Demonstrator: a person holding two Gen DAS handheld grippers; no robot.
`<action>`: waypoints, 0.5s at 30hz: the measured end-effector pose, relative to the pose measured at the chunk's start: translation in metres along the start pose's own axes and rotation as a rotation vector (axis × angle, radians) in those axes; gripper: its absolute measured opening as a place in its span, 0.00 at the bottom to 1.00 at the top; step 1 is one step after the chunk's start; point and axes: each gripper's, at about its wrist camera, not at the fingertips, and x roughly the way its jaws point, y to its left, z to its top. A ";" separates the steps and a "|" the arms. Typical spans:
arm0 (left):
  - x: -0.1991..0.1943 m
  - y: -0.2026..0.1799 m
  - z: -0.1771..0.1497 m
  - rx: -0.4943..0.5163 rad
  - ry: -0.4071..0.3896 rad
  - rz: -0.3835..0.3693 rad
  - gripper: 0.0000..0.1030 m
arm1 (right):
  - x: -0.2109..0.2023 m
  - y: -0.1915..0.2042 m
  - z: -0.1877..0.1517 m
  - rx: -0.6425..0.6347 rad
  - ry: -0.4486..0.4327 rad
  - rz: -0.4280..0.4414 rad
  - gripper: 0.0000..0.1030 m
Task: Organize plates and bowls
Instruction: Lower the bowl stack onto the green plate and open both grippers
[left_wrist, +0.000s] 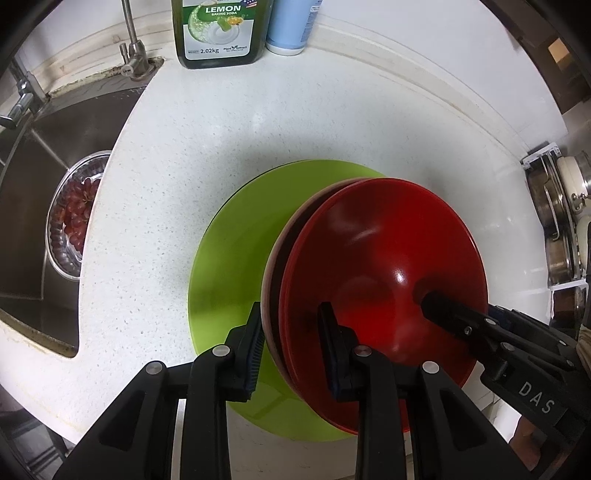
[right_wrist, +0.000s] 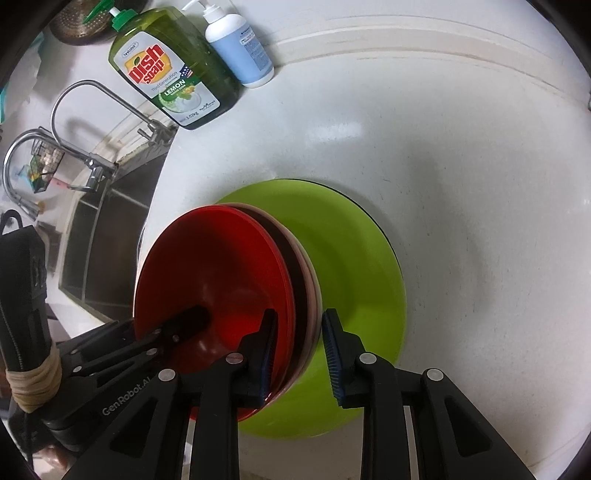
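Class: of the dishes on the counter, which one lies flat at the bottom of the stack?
The green plate. It lies flat on the counter, wider than the red bowl above it.

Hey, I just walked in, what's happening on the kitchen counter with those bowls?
A person is working two handheld grippers on a stack of red bowls that sits on a green plate on the white counter beside the sink. The left gripper and the right gripper each straddle the stack's rim on opposite sides, one finger inside the top bowl and one outside. Both look open, with gaps around the rim. Dish soap stands at the back.
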 end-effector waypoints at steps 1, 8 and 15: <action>0.000 0.001 0.000 0.005 -0.001 -0.005 0.27 | 0.000 0.000 -0.001 -0.001 -0.006 0.000 0.26; -0.020 0.005 -0.002 0.032 -0.113 0.036 0.48 | -0.011 -0.002 -0.008 0.002 -0.077 -0.033 0.40; -0.058 -0.005 -0.022 0.101 -0.294 0.117 0.69 | -0.044 0.005 -0.029 -0.051 -0.201 -0.076 0.49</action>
